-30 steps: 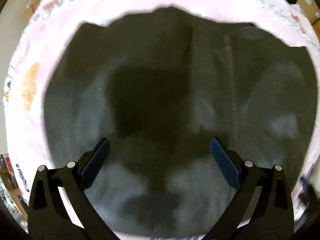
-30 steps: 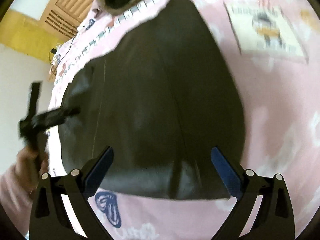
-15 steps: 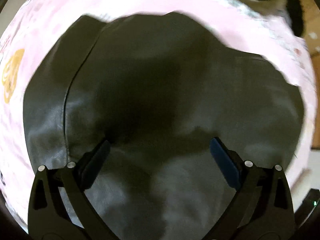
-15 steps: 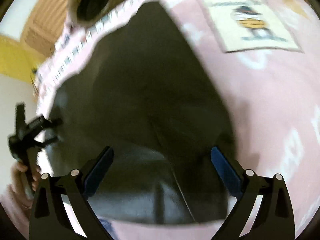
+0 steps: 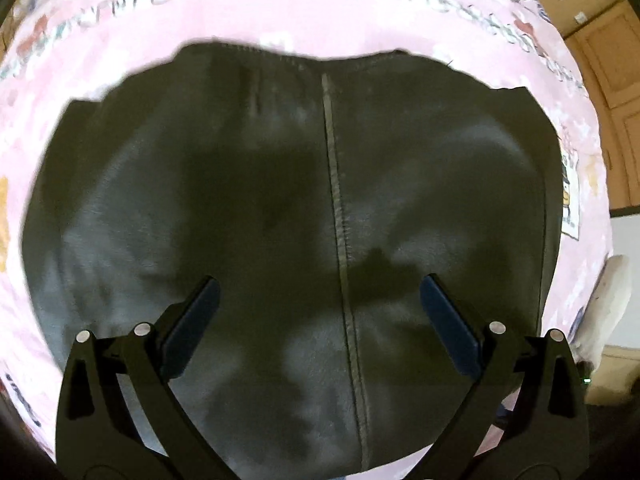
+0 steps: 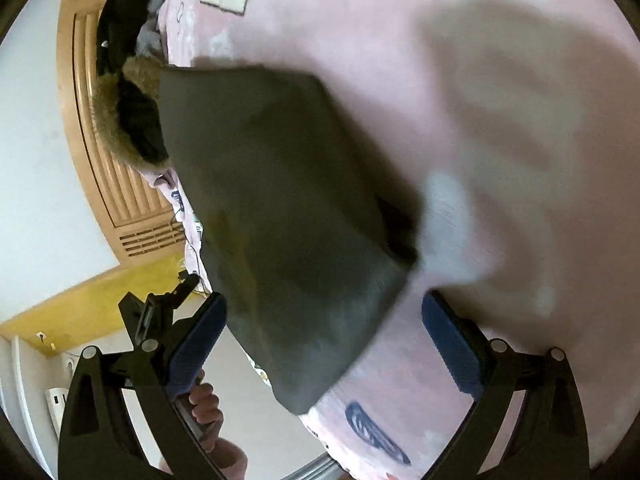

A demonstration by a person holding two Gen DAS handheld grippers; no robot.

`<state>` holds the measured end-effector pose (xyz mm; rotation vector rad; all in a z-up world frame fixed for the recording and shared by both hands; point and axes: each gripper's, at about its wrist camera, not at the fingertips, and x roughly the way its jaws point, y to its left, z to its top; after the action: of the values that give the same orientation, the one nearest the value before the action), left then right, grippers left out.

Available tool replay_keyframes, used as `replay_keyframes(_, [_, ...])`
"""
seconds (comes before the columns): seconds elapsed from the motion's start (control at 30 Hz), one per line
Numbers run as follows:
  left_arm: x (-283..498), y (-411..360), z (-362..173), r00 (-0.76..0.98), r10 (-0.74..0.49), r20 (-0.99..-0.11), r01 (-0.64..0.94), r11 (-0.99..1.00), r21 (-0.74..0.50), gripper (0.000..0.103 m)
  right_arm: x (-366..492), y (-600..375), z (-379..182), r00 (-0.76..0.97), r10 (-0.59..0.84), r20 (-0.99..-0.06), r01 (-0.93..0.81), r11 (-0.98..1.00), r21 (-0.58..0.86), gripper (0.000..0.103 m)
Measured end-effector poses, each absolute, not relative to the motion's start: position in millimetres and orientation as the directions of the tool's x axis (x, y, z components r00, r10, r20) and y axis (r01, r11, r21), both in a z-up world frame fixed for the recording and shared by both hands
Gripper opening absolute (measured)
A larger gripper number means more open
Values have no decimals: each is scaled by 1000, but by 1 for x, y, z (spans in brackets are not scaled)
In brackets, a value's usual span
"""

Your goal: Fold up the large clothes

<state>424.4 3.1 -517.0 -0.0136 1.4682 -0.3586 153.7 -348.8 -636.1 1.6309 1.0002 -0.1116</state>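
A dark leather-like garment [image 5: 280, 208] lies folded into a flat block on the pink bedspread [image 5: 320, 20], a stitched seam running down its middle. My left gripper [image 5: 316, 312] is open and empty, hovering above the garment's near part. In the right wrist view the same garment [image 6: 280, 220] lies to the left of centre, its near corner between my fingers. My right gripper [image 6: 324, 332] is open and empty above that corner. The left gripper [image 6: 160, 312] shows at the lower left there, held by a hand.
A fur-trimmed dark coat [image 6: 128, 112] lies at the bed's far end by a wooden headboard [image 6: 92, 152]. A printed picture patch [image 5: 570, 204] is on the bedspread at the right. The bed edge and floor [image 6: 248, 400] lie at the lower left.
Both grippers have swung to new angles over the garment. The right view has rotated and pulled toward the garment's corner at the bed edge. Both stay open and empty.
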Motion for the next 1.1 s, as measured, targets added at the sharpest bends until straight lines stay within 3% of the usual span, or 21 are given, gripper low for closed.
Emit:
replay_keyframes(0.13, [424, 7, -525, 67, -248, -966, 193, 954, -232, 97, 160, -346, -646, 638, 499, -587, 681, -9, 732, 96])
replay_keyframes(0.23, [422, 14, -523, 89, -260, -961, 157, 957, -244, 94, 172, -345, -633, 518, 515, -683, 708, 190, 680, 86])
replay_keyframes(0.33, [418, 21, -516, 95, -259, -961, 133, 960, -245, 70, 186, -342, -615, 485, 485, -728, 685, 308, 661, 63])
replay_keyframes(0.37, [415, 24, -511, 99, -261, -960, 131, 960, -247, 55, 190, -342, -609, 476, 487, -732, 683, 319, 657, 63])
replay_keyframes(0.4, [412, 27, -507, 107, -251, -962, 132, 963, -236, 49, 191, -343, -605, 489, 488, -723, 680, 306, 666, 63])
replay_keyframes(0.43, [409, 30, -503, 120, -236, -964, 138, 966, -219, 34, 194, -343, -605, 495, 489, -718, 679, 297, 671, 64])
replay_keyframes(0.5, [404, 34, -497, 141, -236, -962, 148, 965, -215, 30, 196, -343, -615, 499, 497, -710, 686, 274, 674, 72])
replay_keyframes(0.57, [404, 34, -498, 140, -215, -966, 148, 970, -195, 13, 193, -343, -628, 522, 495, -695, 697, 222, 682, 77])
replay_keyframes(0.67, [405, 33, -499, 146, -211, -967, 145, 971, -190, 3, 200, -341, -627, 538, 463, -704, 707, 207, 676, 75])
replay_keyframes(0.7, [405, 31, -500, 144, -209, -967, 149, 971, -187, 2, 200, -339, -623, 539, 446, -715, 706, 223, 672, 72])
replay_keyframes(0.77, [403, 28, -502, 150, -182, -972, 170, 973, -156, 1, 198, -336, -617, 536, 429, -727, 702, 252, 666, 55])
replay_keyframes(0.87, [405, 24, -519, 131, -134, -982, 185, 977, -108, 1, 198, -337, -602, 544, 423, -725, 681, 281, 676, 38])
replay_keyframes(0.97, [413, 35, -551, 65, -133, -989, 134, 983, -123, 1, 205, -334, -579, 522, 392, -757, 655, 385, 651, 30])
replay_keyframes(1.1, [421, 42, -570, 51, -152, -987, 96, 985, -147, 1, 223, -322, -545, 509, 340, -791, 610, 505, 610, 27])
